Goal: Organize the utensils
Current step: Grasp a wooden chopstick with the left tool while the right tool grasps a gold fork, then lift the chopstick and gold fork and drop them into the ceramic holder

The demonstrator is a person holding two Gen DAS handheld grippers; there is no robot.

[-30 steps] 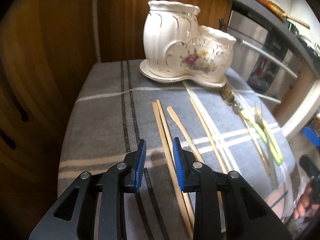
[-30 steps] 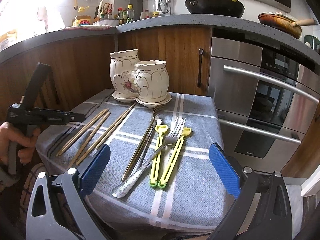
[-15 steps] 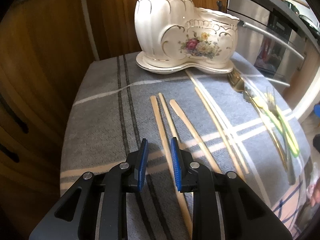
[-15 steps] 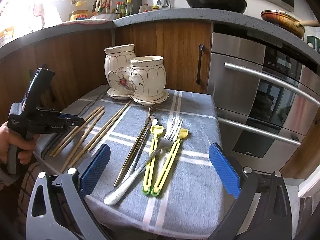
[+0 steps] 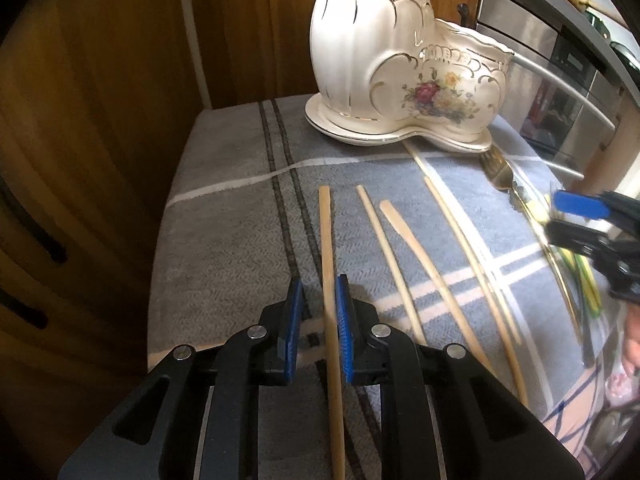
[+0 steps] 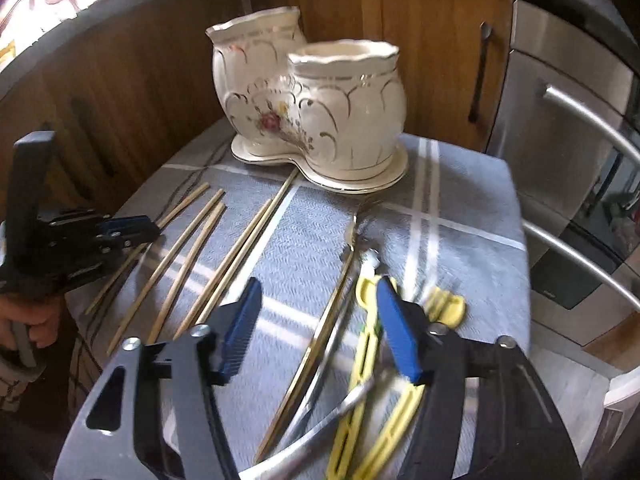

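A white ceramic two-pot utensil holder point(image 5: 404, 68) point(image 6: 320, 112) stands at the back of a grey cloth-covered table point(image 5: 232, 216). Several wooden chopsticks point(image 5: 394, 248) point(image 6: 188, 260) lie on the cloth. My left gripper point(image 5: 319, 292) straddles the leftmost chopstick point(image 5: 326, 240), its narrow gap not closed on it. My right gripper point(image 6: 320, 300) is open, low over a gold fork point(image 6: 320, 344), a silver utensil and yellow-handled utensils point(image 6: 364, 368). The left gripper also shows in the right wrist view point(image 6: 132, 228).
Wooden cabinet doors point(image 5: 100, 120) stand behind and left of the table. A steel oven with bar handles point(image 6: 580, 184) stands to the right. The table's front edge is close under both grippers.
My left gripper moved forward and left so the leftmost chopstick lies between its fingers. My right gripper dropped toward the fork and yellow utensils and narrowed its opening.
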